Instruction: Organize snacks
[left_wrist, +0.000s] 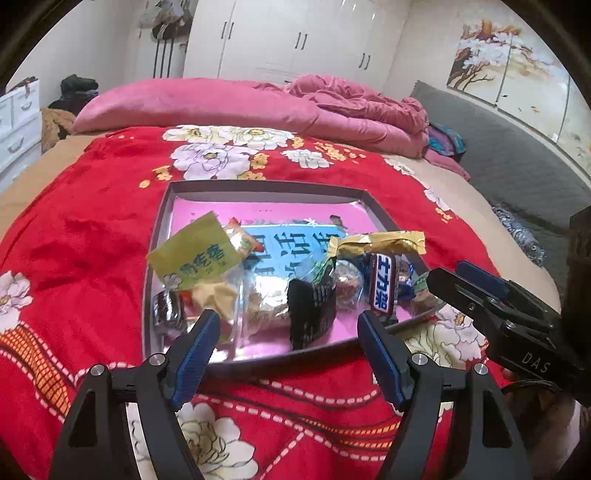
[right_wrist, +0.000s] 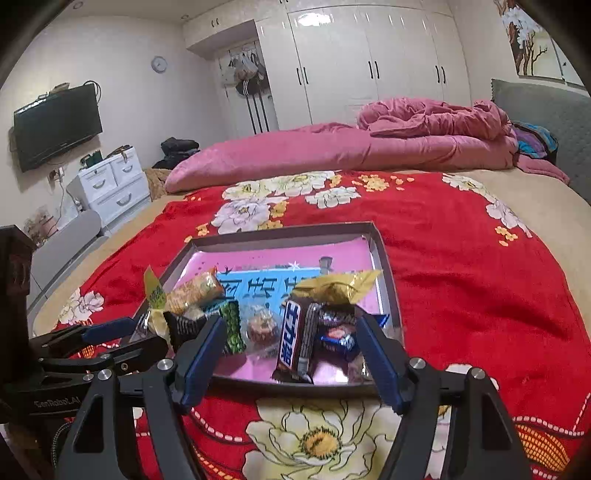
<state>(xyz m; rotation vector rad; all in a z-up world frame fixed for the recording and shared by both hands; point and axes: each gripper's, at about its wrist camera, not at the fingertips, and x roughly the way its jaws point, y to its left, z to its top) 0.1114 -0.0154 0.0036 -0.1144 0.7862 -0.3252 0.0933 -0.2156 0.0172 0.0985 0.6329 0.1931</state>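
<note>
A shallow grey tray (left_wrist: 266, 185) with a pink and blue printed bottom lies on the red floral blanket; it also shows in the right wrist view (right_wrist: 284, 233). Several wrapped snacks are piled in its near half: a yellow-green packet (left_wrist: 192, 254), a black packet (left_wrist: 308, 314), a Snickers bar (left_wrist: 384, 286) (right_wrist: 293, 339), a gold wrapper (left_wrist: 376, 242) (right_wrist: 338, 286), a biscuit pack (right_wrist: 194, 293). My left gripper (left_wrist: 288, 354) is open and empty before the tray's near edge. My right gripper (right_wrist: 291, 358) is open and empty, at the tray's near right corner.
The red blanket (left_wrist: 92, 236) covers the bed. A pink duvet (left_wrist: 229, 107) is heaped at the far side. White wardrobes (right_wrist: 369, 62), a white drawer unit (right_wrist: 110, 184) and a wall TV (right_wrist: 55, 125) stand beyond. A grey headboard (left_wrist: 509, 155) is on the right.
</note>
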